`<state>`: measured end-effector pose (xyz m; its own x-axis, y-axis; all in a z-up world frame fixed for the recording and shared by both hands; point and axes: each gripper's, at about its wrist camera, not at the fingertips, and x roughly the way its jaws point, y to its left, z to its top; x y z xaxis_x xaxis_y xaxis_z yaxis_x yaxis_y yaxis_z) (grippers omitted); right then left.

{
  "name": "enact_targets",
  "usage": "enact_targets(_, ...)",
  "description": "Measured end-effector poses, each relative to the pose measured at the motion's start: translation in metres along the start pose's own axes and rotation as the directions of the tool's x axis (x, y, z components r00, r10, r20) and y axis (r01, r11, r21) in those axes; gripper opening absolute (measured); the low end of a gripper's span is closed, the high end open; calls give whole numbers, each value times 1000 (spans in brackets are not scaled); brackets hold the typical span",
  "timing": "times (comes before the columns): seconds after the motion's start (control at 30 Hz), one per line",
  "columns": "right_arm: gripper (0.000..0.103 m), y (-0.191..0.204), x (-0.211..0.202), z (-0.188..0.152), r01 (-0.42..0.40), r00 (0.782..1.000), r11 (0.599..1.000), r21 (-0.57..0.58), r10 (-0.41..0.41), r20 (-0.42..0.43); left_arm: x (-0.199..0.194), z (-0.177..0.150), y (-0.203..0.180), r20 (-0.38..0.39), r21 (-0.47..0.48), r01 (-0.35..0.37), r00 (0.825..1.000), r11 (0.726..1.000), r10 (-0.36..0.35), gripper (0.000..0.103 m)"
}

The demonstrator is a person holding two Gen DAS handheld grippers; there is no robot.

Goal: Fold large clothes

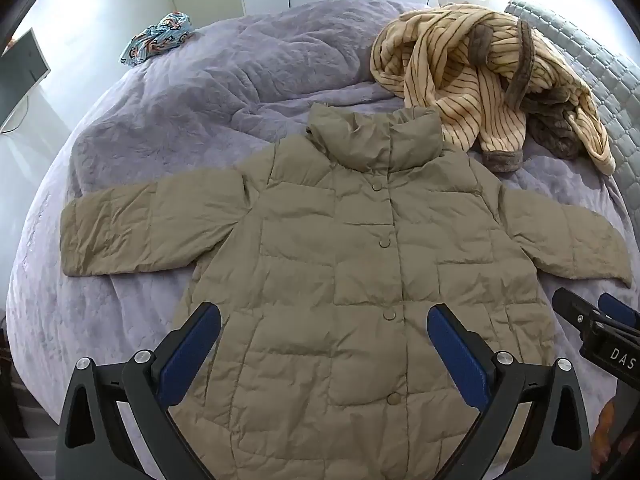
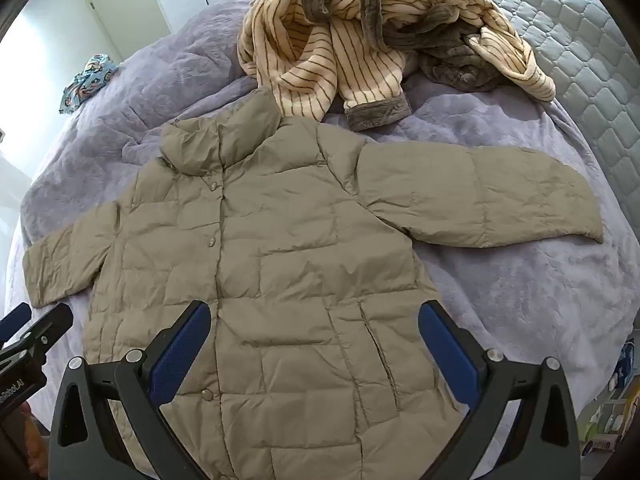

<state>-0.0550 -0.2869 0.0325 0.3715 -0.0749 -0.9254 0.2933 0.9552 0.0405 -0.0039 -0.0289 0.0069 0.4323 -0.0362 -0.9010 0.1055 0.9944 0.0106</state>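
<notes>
A khaki quilted puffer jacket lies flat and face up on the bed, snaps closed, collar far, both sleeves spread out sideways; it also shows in the right wrist view. My left gripper is open and empty, hovering above the jacket's lower front. My right gripper is open and empty above the jacket's lower right part. The right gripper's tips show at the right edge of the left wrist view; the left gripper's tips show at the left edge of the right wrist view.
A lilac fleece blanket covers the bed. A crumpled cream striped robe with grey trim lies beyond the collar. A small blue patterned cloth lies far left. A grey quilted headboard is at the right.
</notes>
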Motion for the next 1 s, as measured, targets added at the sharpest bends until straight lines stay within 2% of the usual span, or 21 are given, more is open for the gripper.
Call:
enact_targets(0.23, 103, -8, 4, 4, -3, 1000, 1000, -4, 3, -2, 2, 0, 4, -6, -17, -1, 1000, 1000, 1, 103)
enact_targets(0.53, 103, 1, 4, 4, -3, 1000, 1000, -5, 3, 4, 4, 2, 9, -7, -30, -13, 1000, 999, 12, 103)
enact_targets(0.57, 103, 2, 5, 4, -15, 999, 1000, 1, 15, -28, 4, 2, 9, -8, -32, -14, 1000, 999, 14, 103)
enact_targets(0.8, 103, 10, 10, 7, -17, 999, 1000, -7, 17, -28, 6, 3, 10, -10, -31, -18, 1000, 999, 18, 103)
enact_targets(1.0, 103, 13, 10, 10, 2, 1000, 1000, -31, -1, 22, 8, 3, 11, -13, -35, -26, 1000, 999, 25, 103)
